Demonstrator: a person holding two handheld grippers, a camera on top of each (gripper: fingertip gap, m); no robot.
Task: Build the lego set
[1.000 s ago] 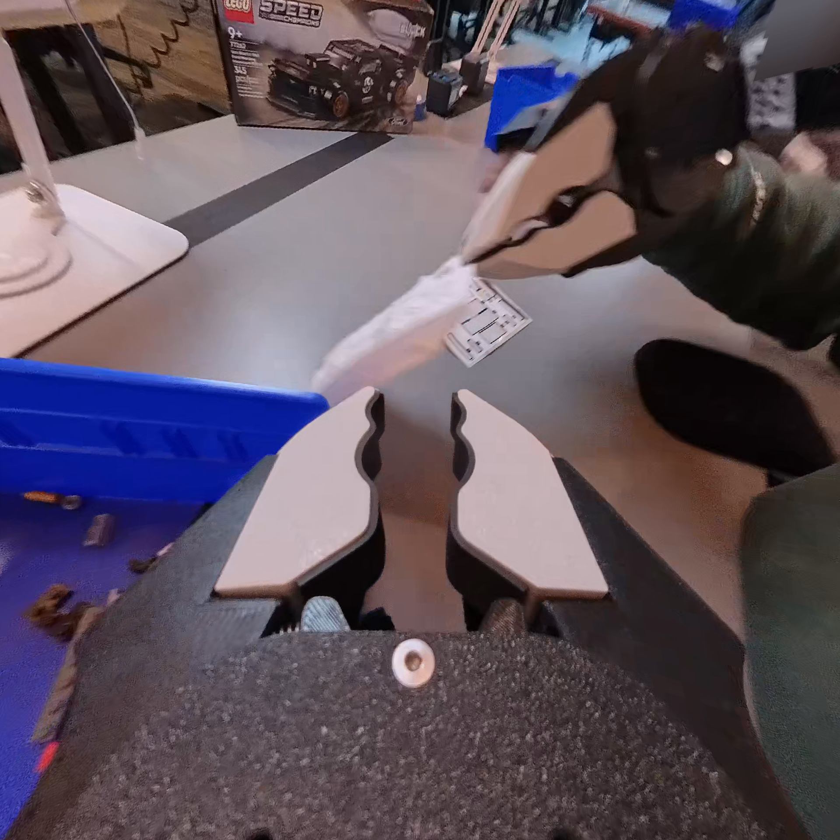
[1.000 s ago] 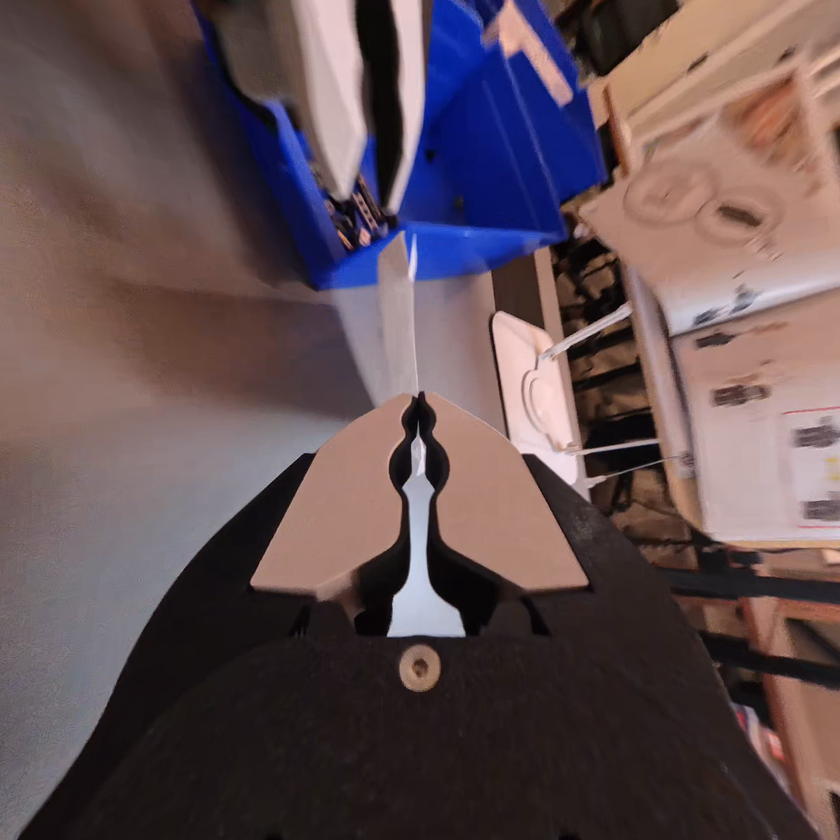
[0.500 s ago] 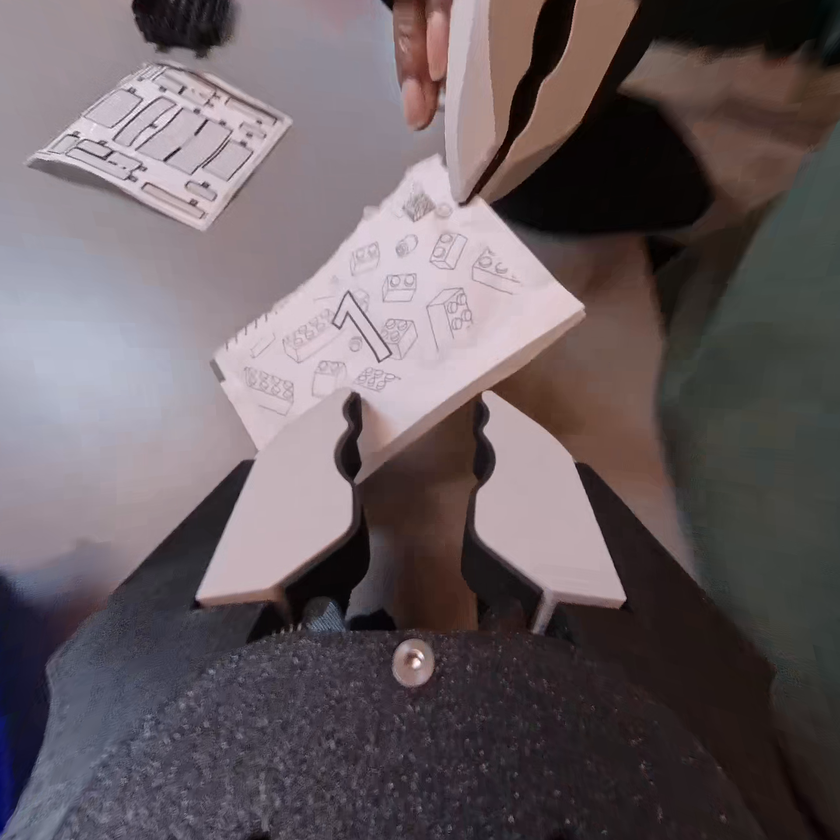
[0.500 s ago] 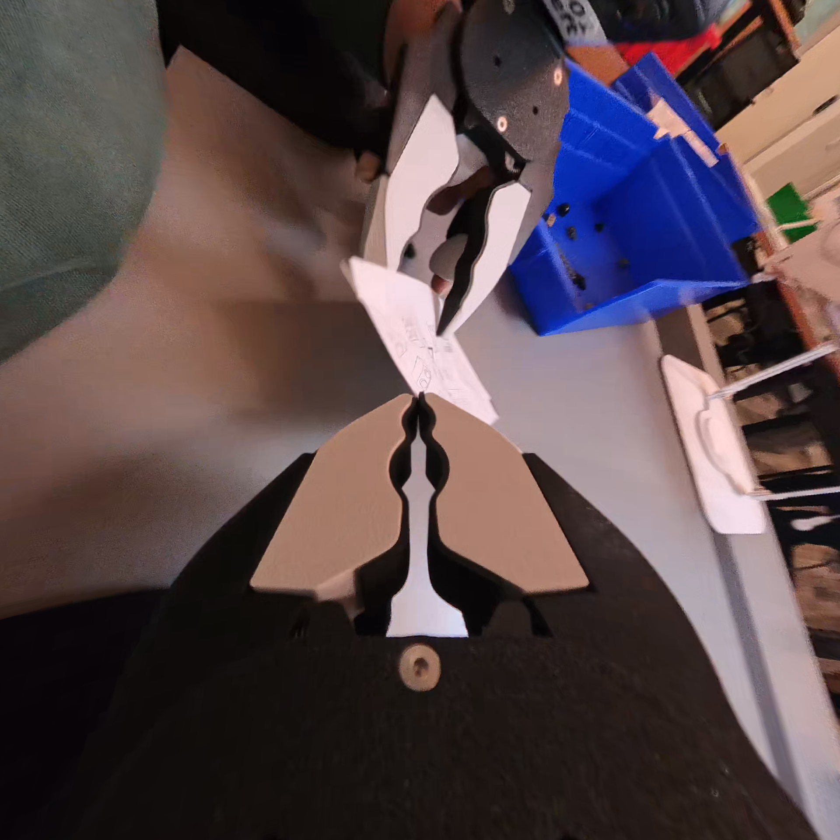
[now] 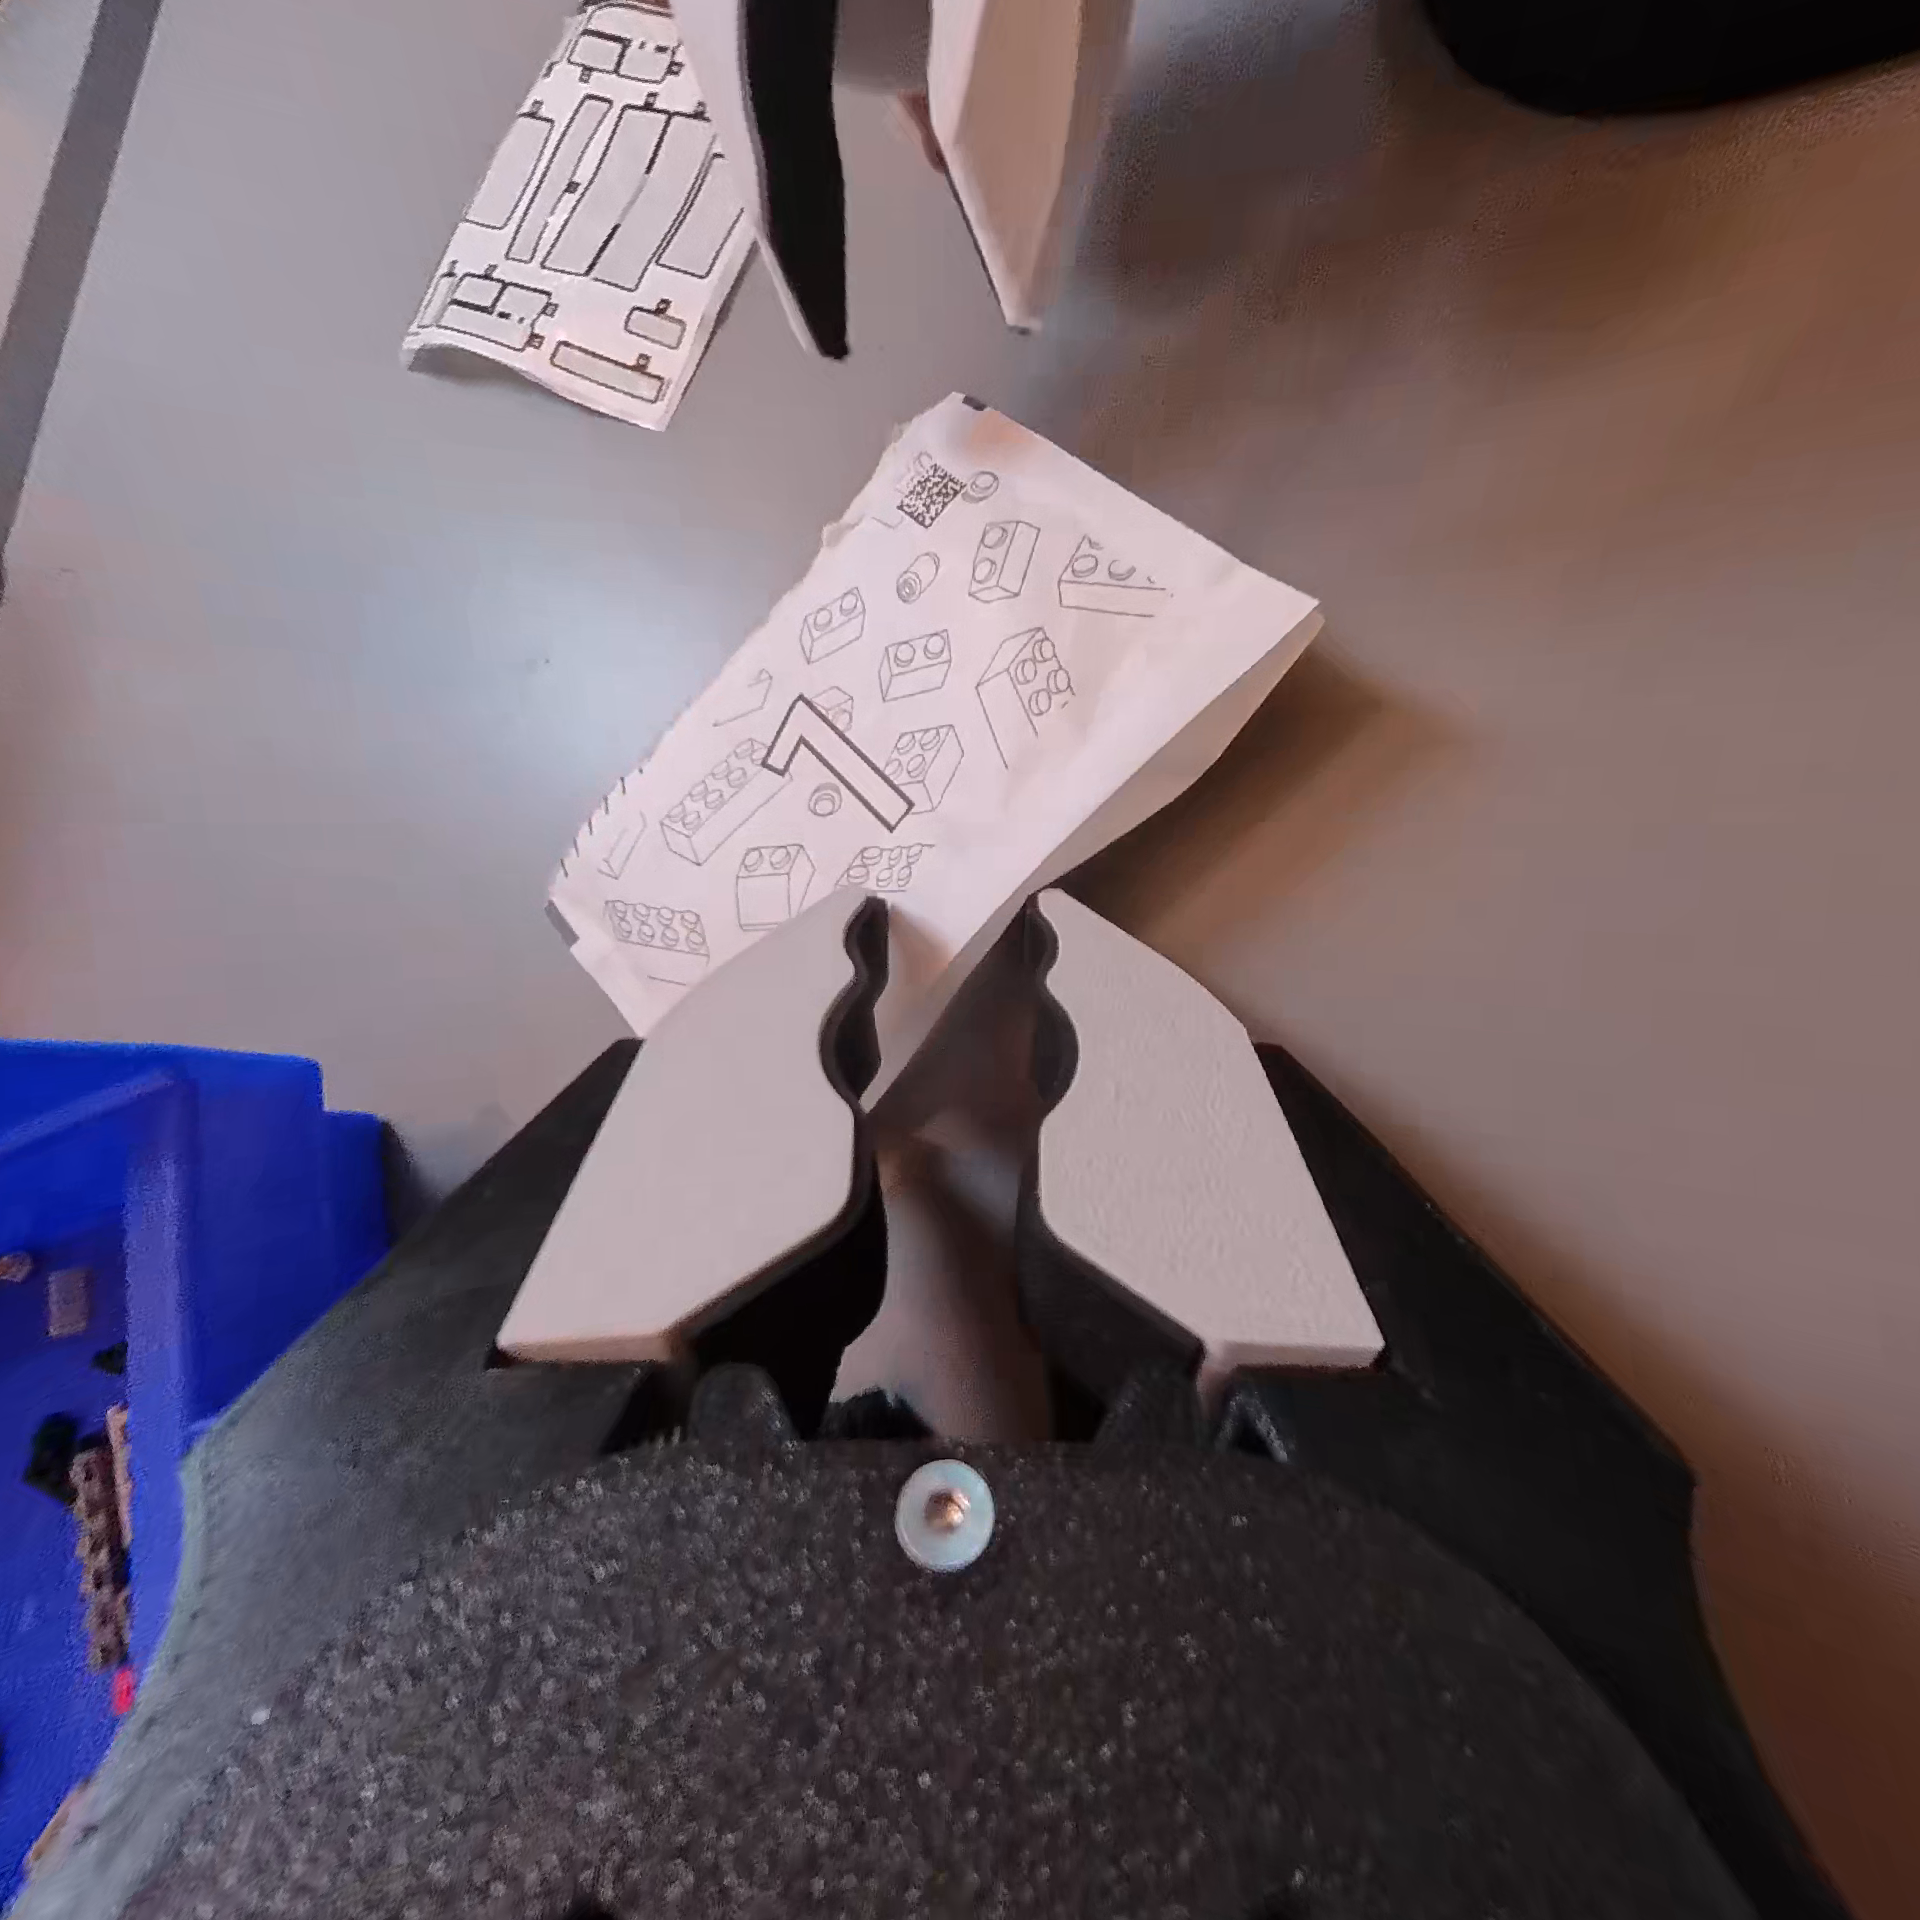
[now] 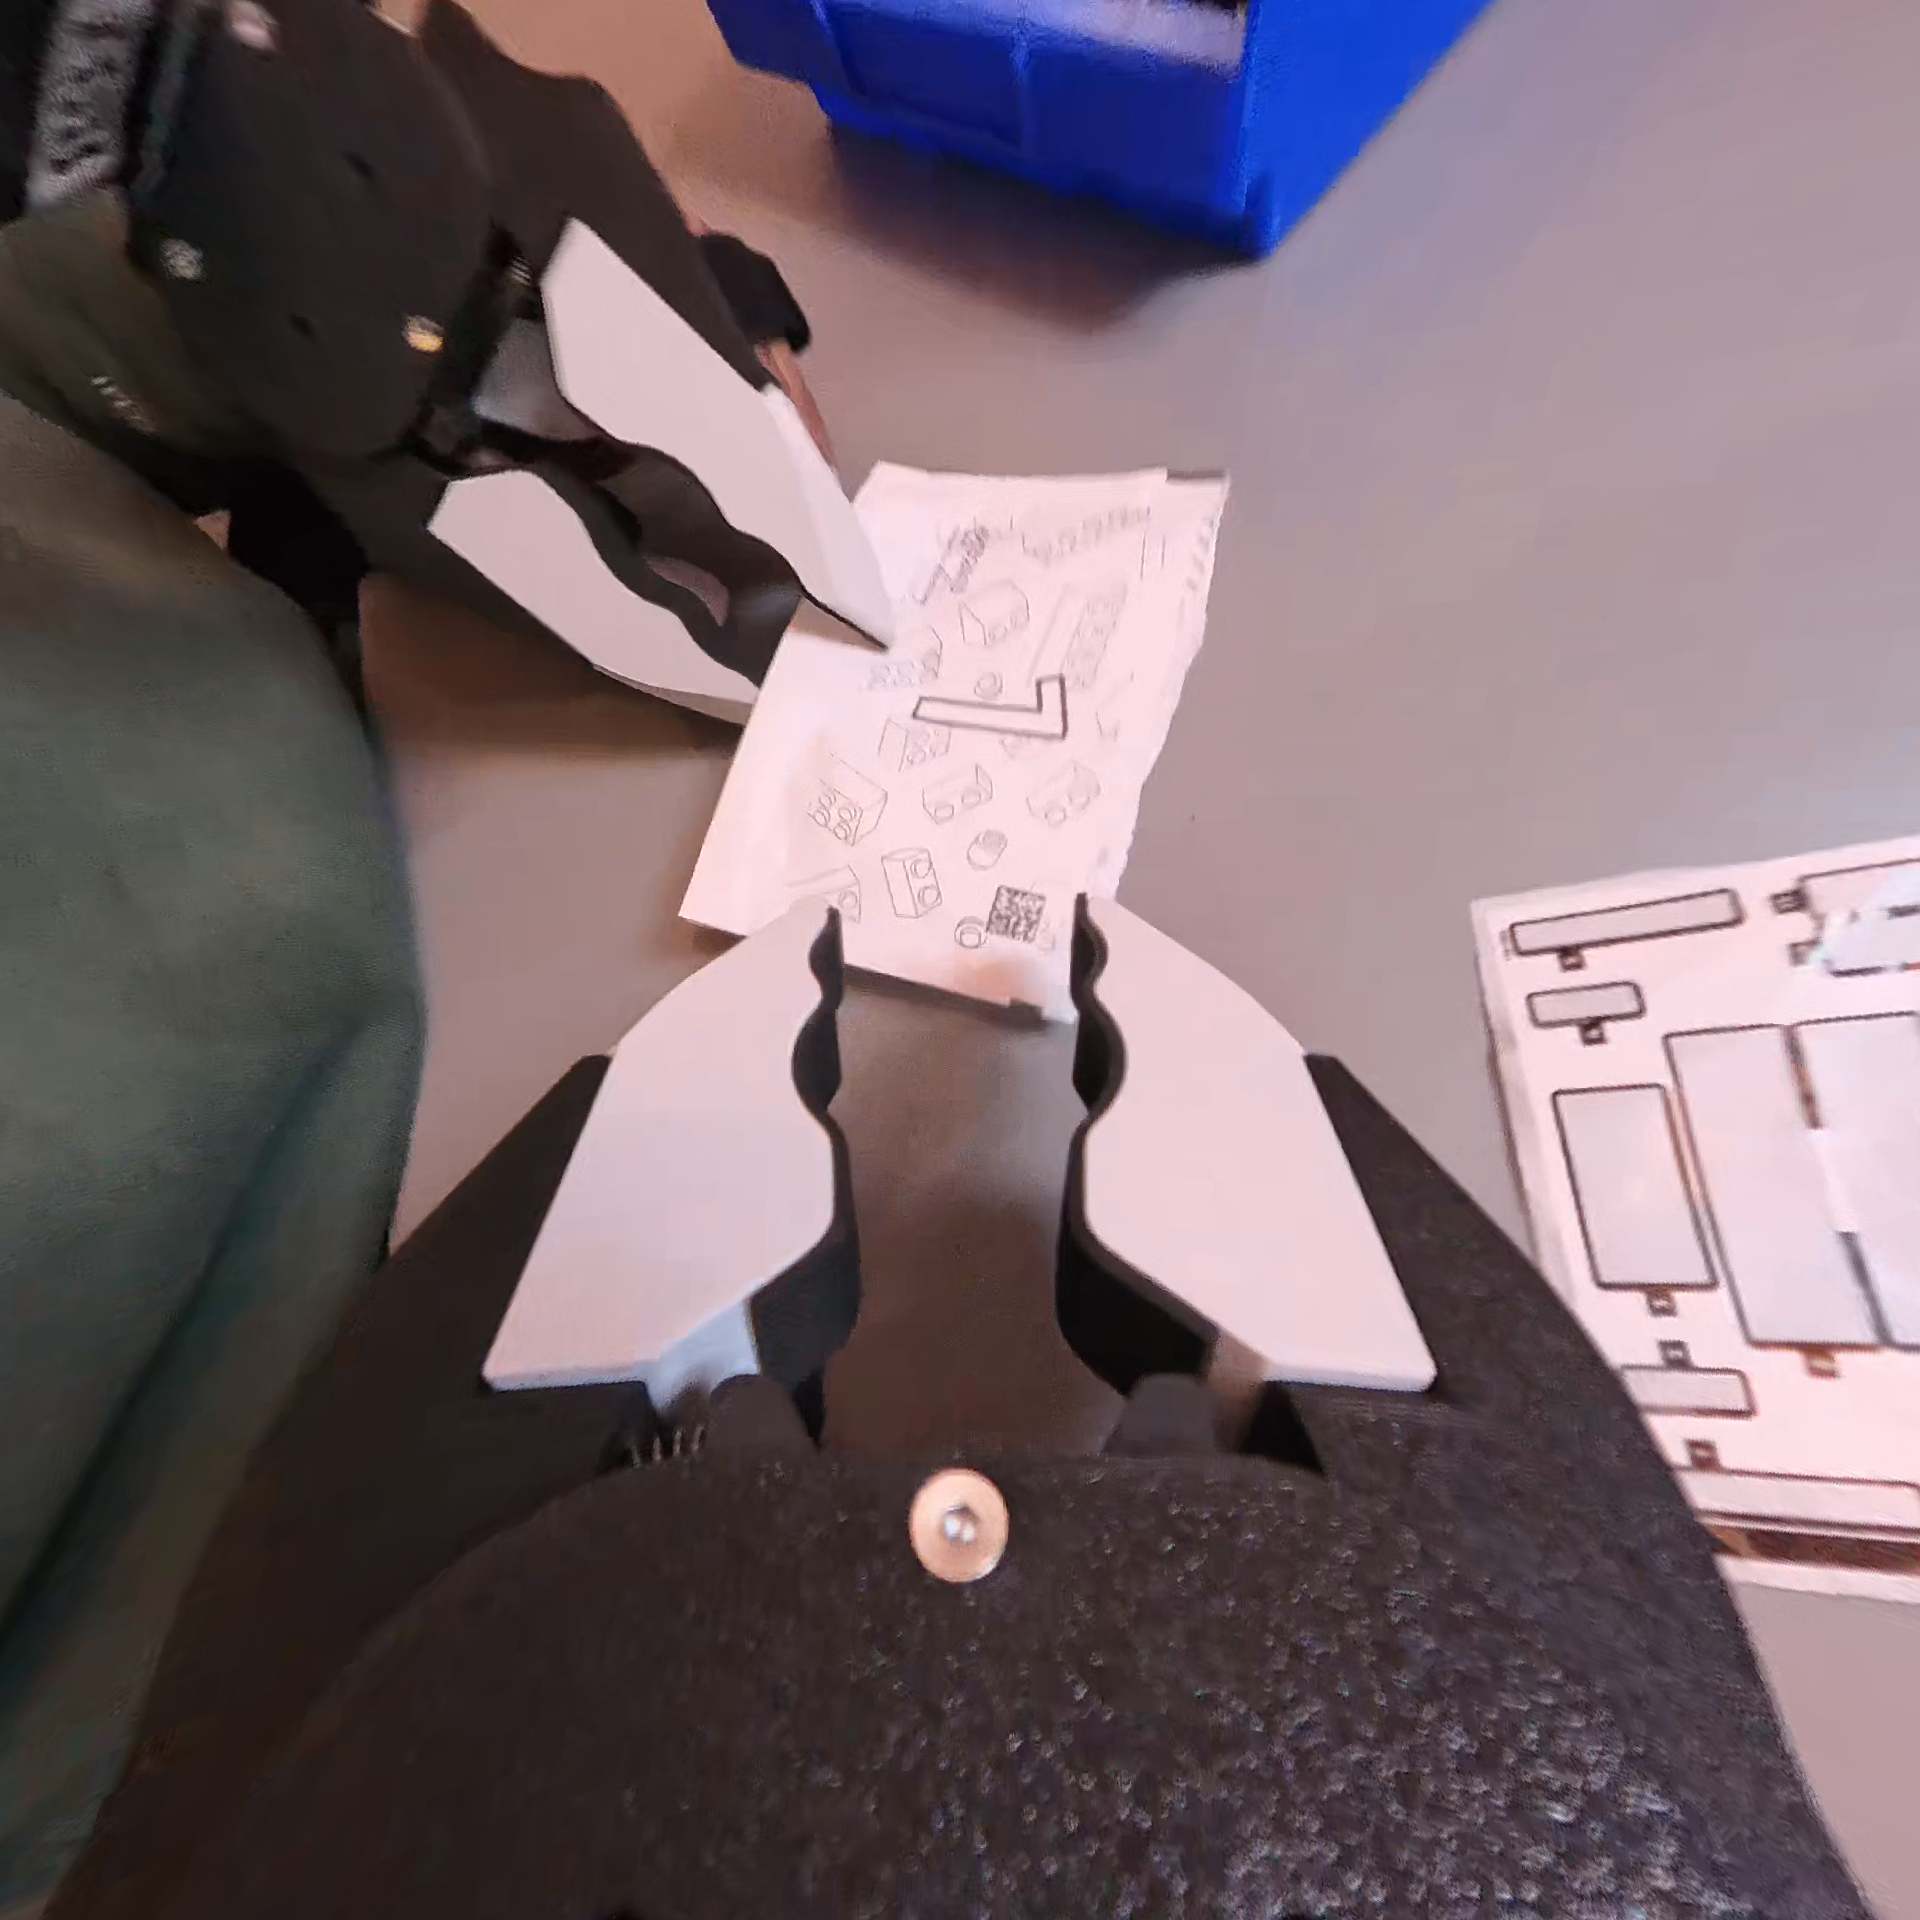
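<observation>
Right gripper (image 6: 954, 914) has let go of the paper bag (image 5: 914, 717) since half a second ago; jaws now wide apart, empty, just near of it. Left gripper (image 5: 954, 914) partly open, bag corner between its fingers, grip uncertain. Bag over grey table (image 5: 312, 644). Blue bin (image 5: 156, 1195), near left, holds small pieces. Sticker sheet (image 5: 592, 208) far left.

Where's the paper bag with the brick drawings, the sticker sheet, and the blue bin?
paper bag (image 5: 935, 707), left wrist view, printed face.
sticker sheet (image 5: 592, 208), left wrist view, middle.
blue bin (image 6: 1091, 94), right wrist view, outer wall.
</observation>
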